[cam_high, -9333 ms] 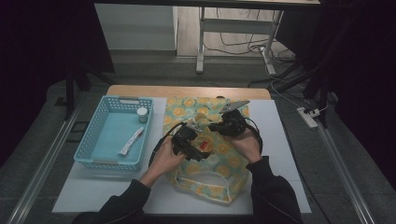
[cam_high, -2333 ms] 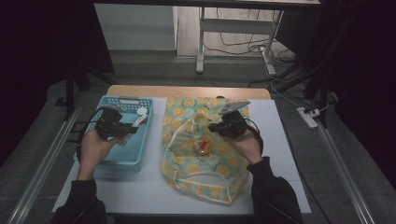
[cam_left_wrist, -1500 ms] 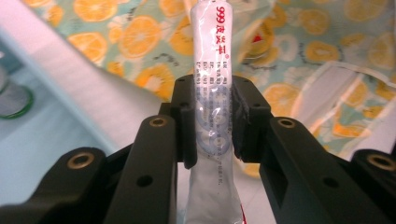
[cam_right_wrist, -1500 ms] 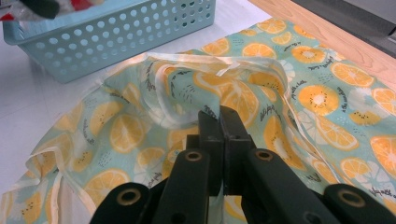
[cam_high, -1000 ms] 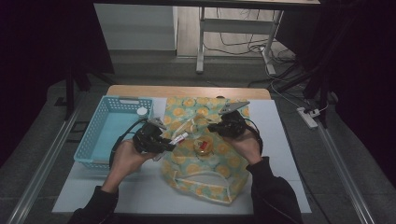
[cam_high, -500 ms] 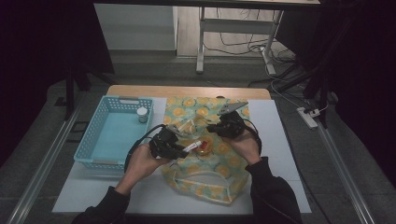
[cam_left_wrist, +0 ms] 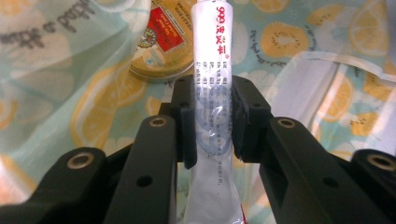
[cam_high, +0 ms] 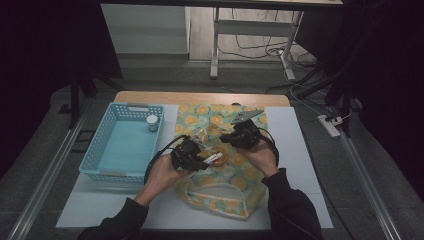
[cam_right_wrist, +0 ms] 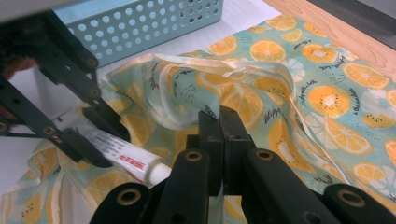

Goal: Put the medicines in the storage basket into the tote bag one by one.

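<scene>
Left tool point(cam_high: 204, 159): clamped on white printed ointment tube point(cam_left_wrist: 211, 70), newly carried from blue slotted plastic basket point(cam_high: 100, 150).
Right tool point(cam_high: 235, 137): pinching lemon-print drawstring fabric bag point(cam_high: 220, 200), holding it open.
Meaning: tube probably goes in next.

A white mat point(cam_high: 300, 165) is laid over a wooden table point(cam_high: 200, 97). On the floor to the right a power strip point(cam_high: 330, 126) is seen; cables point(cam_high: 250, 50) are trailed at the far side.
</scene>
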Available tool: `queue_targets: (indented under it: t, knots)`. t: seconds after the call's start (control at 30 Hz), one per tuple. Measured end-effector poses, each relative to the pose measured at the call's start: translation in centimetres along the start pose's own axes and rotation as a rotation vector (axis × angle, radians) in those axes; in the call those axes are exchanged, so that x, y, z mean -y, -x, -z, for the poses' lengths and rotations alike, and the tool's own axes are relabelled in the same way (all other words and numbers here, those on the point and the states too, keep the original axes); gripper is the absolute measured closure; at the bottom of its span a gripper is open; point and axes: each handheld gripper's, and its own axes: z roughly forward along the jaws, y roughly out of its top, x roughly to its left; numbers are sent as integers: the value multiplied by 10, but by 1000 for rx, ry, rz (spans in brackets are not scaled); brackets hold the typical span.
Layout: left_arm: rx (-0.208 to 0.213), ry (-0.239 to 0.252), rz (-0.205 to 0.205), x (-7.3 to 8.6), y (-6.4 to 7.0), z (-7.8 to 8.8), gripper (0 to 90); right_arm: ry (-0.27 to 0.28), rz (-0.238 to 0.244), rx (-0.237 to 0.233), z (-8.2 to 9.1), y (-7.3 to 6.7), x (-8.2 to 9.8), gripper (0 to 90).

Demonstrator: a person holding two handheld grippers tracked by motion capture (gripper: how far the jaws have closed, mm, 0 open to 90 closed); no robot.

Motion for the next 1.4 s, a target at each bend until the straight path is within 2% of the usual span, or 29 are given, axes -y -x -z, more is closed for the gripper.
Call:
queue_targets:
  t: [0.17, 0.33, 0.47, 1.07, 1.23, 1.4]
  knots:
    - [-9, -6, 6, -3, -5, -9, 728, -1, -1, -2, -1, -1, 0, 891]
    - [-29, 15, 22, -9, -10, -12, 728, -8, -2, -3, -2, -1, 0, 891]
    - [-47, 29, 58, -12, -16, -16, 728, -10, 0, -4, -3, -2, 0, 891]
    - [-159, 2, 152, -11, -39, -33, 727, -39, 5, -11, -14, -4, 3, 890]
    - [-177, -9, 164, -9, -44, -38, 726, -46, 7, -14, -16, -5, 3, 891]
    - [-168, -6, 167, -7, -46, -39, 714, -49, 8, -14, -17, -6, 4, 890]
